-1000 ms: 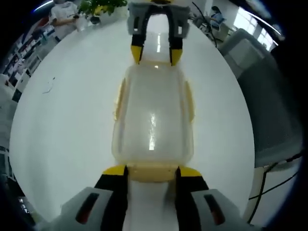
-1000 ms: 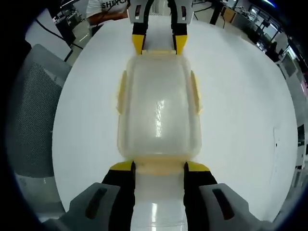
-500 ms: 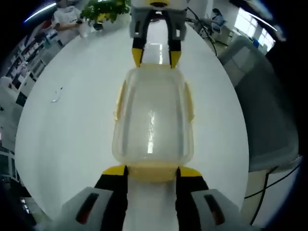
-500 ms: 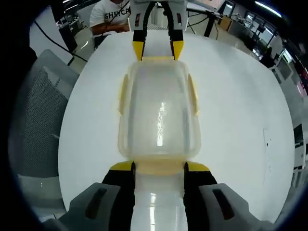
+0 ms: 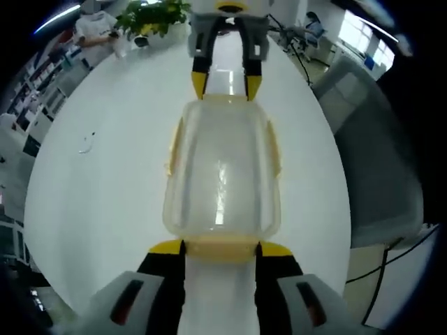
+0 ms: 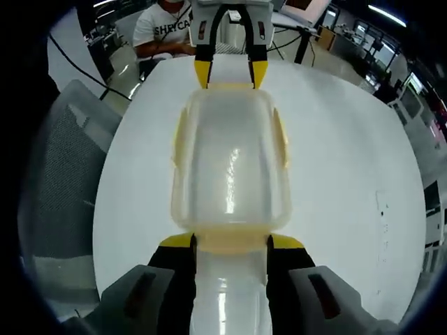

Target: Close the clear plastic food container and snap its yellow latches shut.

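In the left gripper view, the left gripper [image 5: 220,249] has its fingers [image 5: 166,247] spread to either side of the near end latch [image 5: 220,248], the yellow tips touching or just beside it; whether they squeeze it I cannot tell. The box [image 5: 222,171] runs straight away from them, long axis in line with the fingers, lid on, resting on the white surface [image 5: 98,188]. At its far end the right gripper [image 5: 225,85] faces back, spread about the far latch.

The right gripper view mirrors this: right gripper [image 6: 230,242] at its own end latch [image 6: 230,242], left gripper [image 6: 230,75] opposite. Side latches [image 6: 180,136] flank the box. Each hand is nearest its own end, so pressing both end latches down looks the likely step.
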